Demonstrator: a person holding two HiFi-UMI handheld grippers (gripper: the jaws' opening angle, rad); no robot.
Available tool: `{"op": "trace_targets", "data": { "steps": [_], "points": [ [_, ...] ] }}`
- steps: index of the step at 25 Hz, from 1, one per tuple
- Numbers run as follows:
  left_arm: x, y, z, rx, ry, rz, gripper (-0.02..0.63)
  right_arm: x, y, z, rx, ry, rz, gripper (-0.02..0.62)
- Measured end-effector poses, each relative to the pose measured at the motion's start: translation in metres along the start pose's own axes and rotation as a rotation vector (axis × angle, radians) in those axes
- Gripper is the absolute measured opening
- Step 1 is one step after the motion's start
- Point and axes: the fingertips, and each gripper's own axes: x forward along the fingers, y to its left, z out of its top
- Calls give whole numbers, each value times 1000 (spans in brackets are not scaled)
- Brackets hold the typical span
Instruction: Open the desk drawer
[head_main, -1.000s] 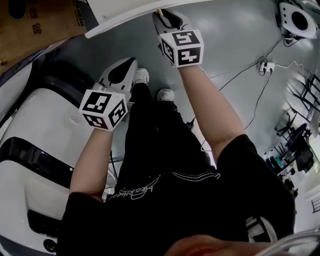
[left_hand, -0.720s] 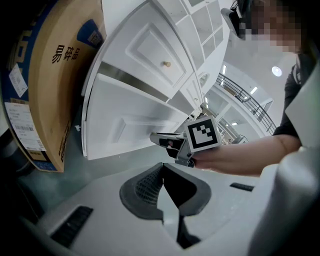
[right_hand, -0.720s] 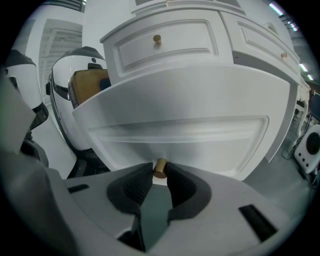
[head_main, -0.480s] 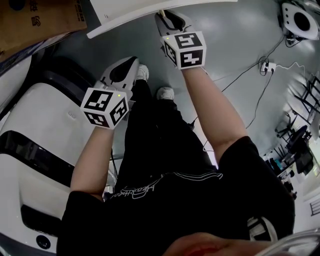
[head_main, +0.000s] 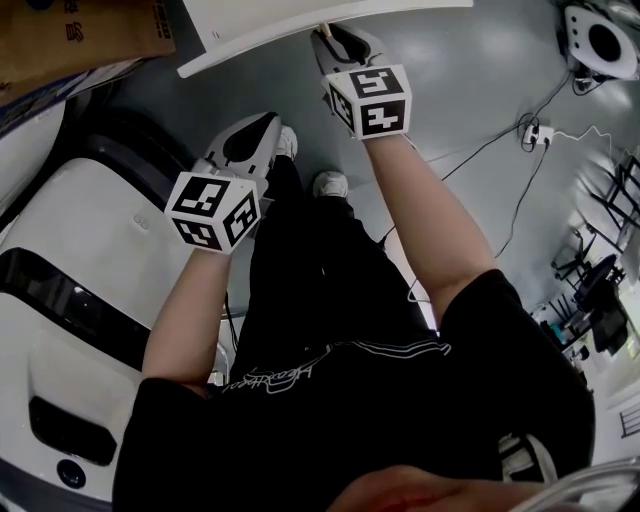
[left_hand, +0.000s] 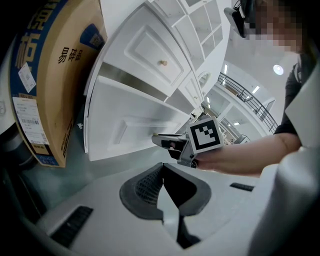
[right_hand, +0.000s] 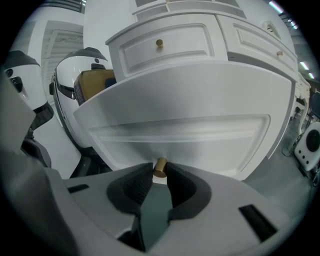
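At the front of the white desk (right_hand: 220, 37), the right gripper (right_hand: 160, 172) has its jaws closed on the small brass knob (right_hand: 160, 167) in the lower middle of the drawer (right_hand: 190, 105). The dark pads pinch the knob from both sides. The drawer's wide panelled front stands out from the desk body, with a gap behind it visible in the left gripper view. Above it sits an upper drawer (right_hand: 185, 45) with its own knob, flush with the desk.

The left gripper (left_hand: 162, 170) hangs to the left, apart from the drawer. Its jaws are pressed together with nothing between them, pointing toward the drawer front and the right gripper. A cardboard box (left_hand: 45, 85) stands just beside the desk's left side. In the head view both forearms reach forward over the grey floor (head_main: 470, 70), the right one farther out.
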Motion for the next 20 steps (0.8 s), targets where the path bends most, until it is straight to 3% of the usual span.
{"op": "trace_targets", "data": {
  "steps": [20],
  "points": [
    [-20, -30, -26, -14, -25, 45, 5, -45, 13, -44, 15, 39, 12, 91]
  ]
}}
